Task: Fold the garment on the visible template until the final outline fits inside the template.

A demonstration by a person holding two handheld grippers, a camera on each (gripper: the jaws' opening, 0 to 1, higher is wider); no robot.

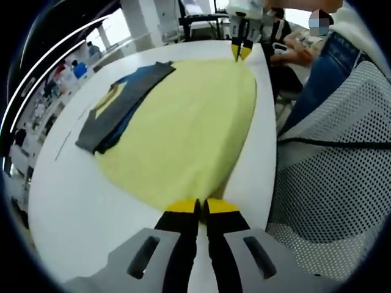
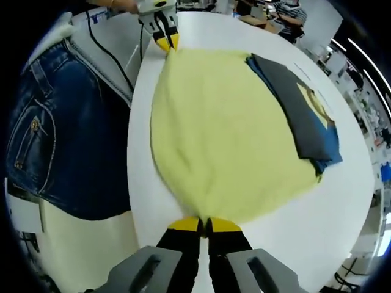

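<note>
- A pale yellow garment (image 1: 183,128) is spread flat over a white table (image 1: 73,201), its long edge running along the table side nearest the person.
- The left gripper (image 1: 199,206) is seen at the near end of that edge in the left gripper view, its yellow-tipped jaws pressed together on the cloth's hem.
- The right gripper (image 2: 203,224) is seen in its own view with jaws likewise closed on the hem at the opposite end of the same edge.
- Each gripper also appears small at the far end of the other's view: the right gripper at the far end in the left gripper view, the left gripper at the far end in the right gripper view.
- The two ends appear to be pinched so that the whole edge can be lifted and carried across evenly, judged as the start of a fold.
- A dark grey and blue folded cloth (image 1: 119,107) with a yellow mark lies on the garment's far side from the person, partly overlapping it; it cannot be told whether this is the template.
- The person's blue jeans (image 2: 61,128) stand close against the table edge.
- A mesh chair back (image 1: 342,171) is seen to the right in the left gripper view.
</note>
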